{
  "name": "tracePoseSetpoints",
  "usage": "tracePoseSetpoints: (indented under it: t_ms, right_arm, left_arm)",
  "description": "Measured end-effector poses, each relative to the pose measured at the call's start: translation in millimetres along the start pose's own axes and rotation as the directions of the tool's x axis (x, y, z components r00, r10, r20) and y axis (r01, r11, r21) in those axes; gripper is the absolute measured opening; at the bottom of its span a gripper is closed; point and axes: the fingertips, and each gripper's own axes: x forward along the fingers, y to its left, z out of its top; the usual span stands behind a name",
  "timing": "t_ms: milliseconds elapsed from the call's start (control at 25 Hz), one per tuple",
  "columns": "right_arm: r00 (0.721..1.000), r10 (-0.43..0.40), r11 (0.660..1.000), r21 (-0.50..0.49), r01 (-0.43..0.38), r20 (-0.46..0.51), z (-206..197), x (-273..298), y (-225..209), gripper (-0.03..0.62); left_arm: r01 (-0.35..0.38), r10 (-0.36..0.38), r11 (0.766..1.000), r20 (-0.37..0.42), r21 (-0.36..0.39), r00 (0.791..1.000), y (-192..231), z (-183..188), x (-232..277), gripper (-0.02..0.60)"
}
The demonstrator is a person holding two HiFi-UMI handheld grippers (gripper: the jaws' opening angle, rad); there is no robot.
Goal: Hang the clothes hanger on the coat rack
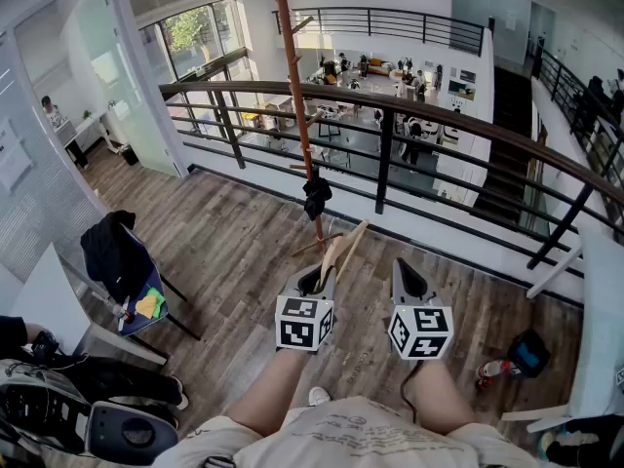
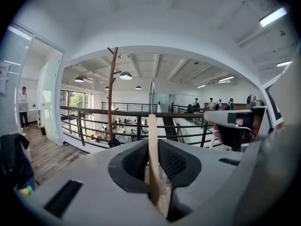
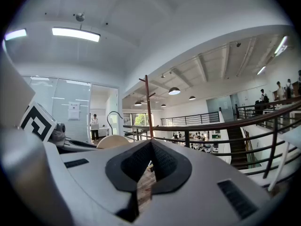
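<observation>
Here, the left gripper [image 1: 318, 279] is clamping the wooden clothes hanger [image 2: 151, 140] edge-on between its jaws, near the brown coat rack [image 1: 293, 86] standing by the railing [image 1: 458, 120]. The right gripper [image 1: 406, 271] is hovering alongside, its jaws pressed together on nothing.

Both bare forearms reach forward from the bottom of the head view, the left forearm [image 1: 265, 400] and the right forearm [image 1: 435, 396] roughly parallel, the two grippers side by side and close together at about the same height. The left gripper [image 1: 317, 277] points ahead with its marker cube [image 1: 304, 322] facing the camera; its jaws are clamped on the thin edge of a wooden hanger [image 1: 343, 246], which stands up between the pads. The right gripper [image 1: 408, 271] points the same way, its jaws brought together at the tips with nothing between them
</observation>
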Motion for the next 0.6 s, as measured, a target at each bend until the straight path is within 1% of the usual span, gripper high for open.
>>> tracePoseSetpoints:
  t_ms: [200, 600]
  right_arm:
    - [1.000, 0.016, 1.000, 0.014, -0.016, -0.003, 1.7, 15.2, 4.3, 0.002]
    - [1.000, -0.010, 1.000, 0.018, 0.011, -0.008, -1.5, 41.5, 16.2, 0.002]
  left_arm:
    - [0.002, -0.002, 1.000, 0.004, 0.002, 1.000, 12.2, 4.3, 7.7, 0.058]
    - [0.007, -0.007, 1.000, 0.004, -0.013, 1.000, 43.9, 3.1, 17.5, 0.058]
